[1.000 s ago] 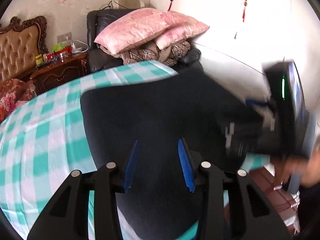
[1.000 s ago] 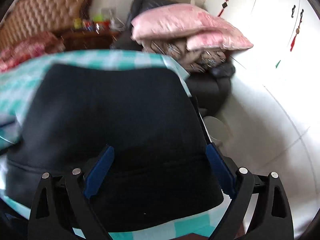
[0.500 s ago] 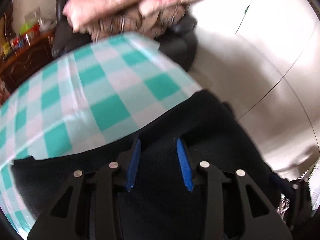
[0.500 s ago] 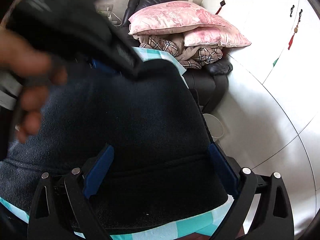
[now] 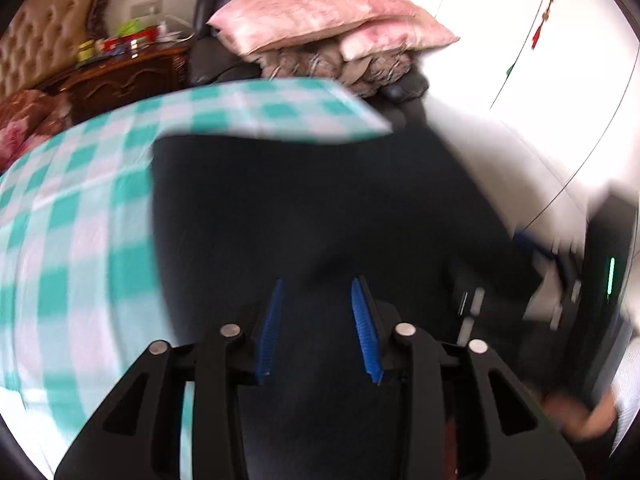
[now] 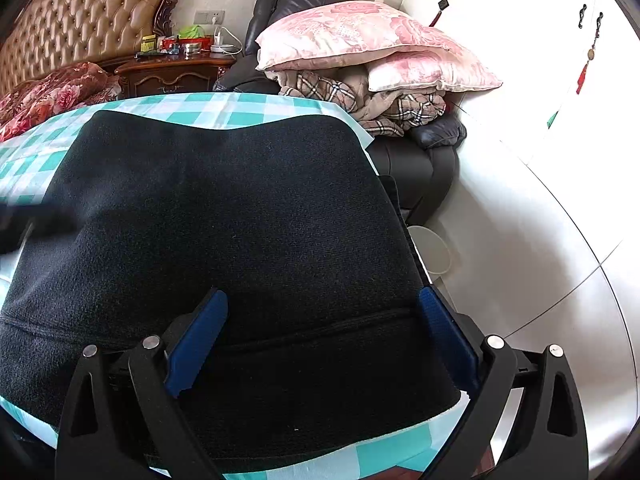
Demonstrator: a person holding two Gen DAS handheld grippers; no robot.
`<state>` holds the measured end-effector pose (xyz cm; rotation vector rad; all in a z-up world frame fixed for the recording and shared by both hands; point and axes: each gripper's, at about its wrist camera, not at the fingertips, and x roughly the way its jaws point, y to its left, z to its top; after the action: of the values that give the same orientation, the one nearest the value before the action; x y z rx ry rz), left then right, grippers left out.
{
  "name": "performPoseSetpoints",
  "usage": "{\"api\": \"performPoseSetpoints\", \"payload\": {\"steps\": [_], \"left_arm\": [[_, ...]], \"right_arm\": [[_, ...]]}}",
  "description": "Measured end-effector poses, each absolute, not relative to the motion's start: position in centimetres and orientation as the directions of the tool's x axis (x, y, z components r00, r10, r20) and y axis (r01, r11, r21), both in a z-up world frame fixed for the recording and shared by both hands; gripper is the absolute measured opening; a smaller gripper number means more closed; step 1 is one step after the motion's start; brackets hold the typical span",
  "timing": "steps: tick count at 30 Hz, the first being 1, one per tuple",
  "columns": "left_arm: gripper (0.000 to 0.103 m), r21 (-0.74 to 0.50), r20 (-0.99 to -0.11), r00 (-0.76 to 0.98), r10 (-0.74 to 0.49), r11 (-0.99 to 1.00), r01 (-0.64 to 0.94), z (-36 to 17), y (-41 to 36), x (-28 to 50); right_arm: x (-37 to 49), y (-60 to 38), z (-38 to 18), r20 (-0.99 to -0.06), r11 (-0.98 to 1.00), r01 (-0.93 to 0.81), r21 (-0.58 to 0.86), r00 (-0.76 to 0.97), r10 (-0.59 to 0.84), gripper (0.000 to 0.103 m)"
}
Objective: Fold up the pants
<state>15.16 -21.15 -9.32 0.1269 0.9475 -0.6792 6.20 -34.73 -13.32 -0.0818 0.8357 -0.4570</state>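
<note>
The black pants [image 6: 240,220] lie folded flat on the teal-and-white checked cloth [image 6: 224,110]; they also fill the left wrist view [image 5: 320,208], which is blurred. My right gripper [image 6: 322,320] is wide open, hovering over the near hem band, fingers apart and holding nothing. My left gripper [image 5: 318,308] is partly open over the pants, with nothing between its blue pads [image 5: 364,328]. The right gripper's body [image 5: 600,280] shows at the right edge of the left wrist view.
A dark armchair [image 6: 420,160] piled with pink pillows [image 6: 360,36] and a plaid blanket stands behind the table. A wooden nightstand [image 6: 176,72] and tufted headboard [image 6: 80,20] are at the back left. White wardrobe doors [image 6: 540,80] and a white bin [image 6: 432,248] are on the right.
My left gripper has swung back from the far right corner to over the middle of the pants. It has left the right wrist view. My right gripper has stayed in place, open.
</note>
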Motion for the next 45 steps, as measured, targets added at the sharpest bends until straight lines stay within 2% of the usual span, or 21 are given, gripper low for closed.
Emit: {"api": "performPoseSetpoints", "payload": {"steps": [3, 5, 8, 11, 12, 15, 18, 19, 24, 29, 33, 39, 45], "left_arm": [[0.036, -0.149, -0.804, 0.39, -0.449, 0.787, 0.598, -11.0, -20.3, 13.4], [0.04, -0.136, -0.8, 0.403, -0.443, 0.79, 0.598, -10.8, -20.0, 13.1], [0.053, -0.226, -0.792, 0.374, -0.483, 0.8, 0.555, -10.6, -18.8, 13.9], [0.067, -0.263, -0.787, 0.362, -0.5, 0.802, 0.536, -10.6, -18.2, 14.0], [0.077, -0.251, -0.788, 0.372, -0.491, 0.808, 0.533, -10.5, -18.2, 13.9], [0.084, -0.184, -0.796, 0.422, -0.434, 0.837, 0.515, -9.8, -18.6, 13.7], [0.101, -0.131, -0.749, 0.527, -0.403, 0.868, 0.478, -8.5, -18.8, 13.8], [0.101, -0.129, -0.73, 0.544, -0.413, 0.865, 0.484, -8.3, -18.9, 14.0], [0.101, -0.144, -0.771, 0.458, -0.443, 0.822, 0.552, -10.0, -20.0, 15.5], [0.101, -0.137, -0.756, 0.433, -0.492, 0.764, 0.63, -11.2, -20.0, 15.0], [0.101, -0.222, -0.756, 0.375, -0.536, 0.75, 0.624, -12.3, -19.0, 15.7], [0.101, -0.177, -0.756, 0.404, -0.515, 0.754, 0.632, -12.4, -19.3, 14.6], [0.101, -0.189, -0.758, 0.397, -0.518, 0.757, 0.626, -12.4, -19.3, 14.7]], "right_arm": [[6.4, -34.7, -13.3, -0.703, 0.899, 0.357, -0.252, 0.572, -0.424, 0.094], [6.4, -34.6, -13.3, -0.704, 0.897, 0.36, -0.255, 0.567, -0.428, 0.094], [6.4, -34.5, -13.4, -0.706, 0.897, 0.361, -0.257, 0.563, -0.429, 0.094], [6.6, -34.4, -13.5, -0.71, 0.896, 0.36, -0.26, 0.558, -0.43, 0.094], [6.6, -34.3, -13.6, -0.71, 0.895, 0.36, -0.261, 0.557, -0.431, 0.094], [6.7, -34.3, -13.5, -0.712, 0.894, 0.362, -0.263, 0.553, -0.433, 0.095], [6.7, -34.3, -13.6, -0.713, 0.893, 0.364, -0.263, 0.55, -0.434, 0.095], [6.7, -34.3, -13.5, -0.713, 0.893, 0.365, -0.263, 0.549, -0.435, 0.095], [6.7, -34.2, -13.5, -0.711, 0.89, 0.365, -0.272, 0.547, -0.442, 0.095], [6.3, -34.0, -13.3, -0.694, 0.874, 0.4, -0.276, 0.547, -0.469, 0.097], [6.0, -33.7, -13.3, -0.692, 0.857, 0.432, -0.279, 0.529, -0.492, 0.097], [5.6, -33.7, -13.1, -0.699, 0.852, 0.447, -0.272, 0.517, -0.494, 0.097], [5.3, -34.2, -12.9, -0.715, 0.846, 0.473, -0.248, 0.5, -0.489, 0.097]]}}
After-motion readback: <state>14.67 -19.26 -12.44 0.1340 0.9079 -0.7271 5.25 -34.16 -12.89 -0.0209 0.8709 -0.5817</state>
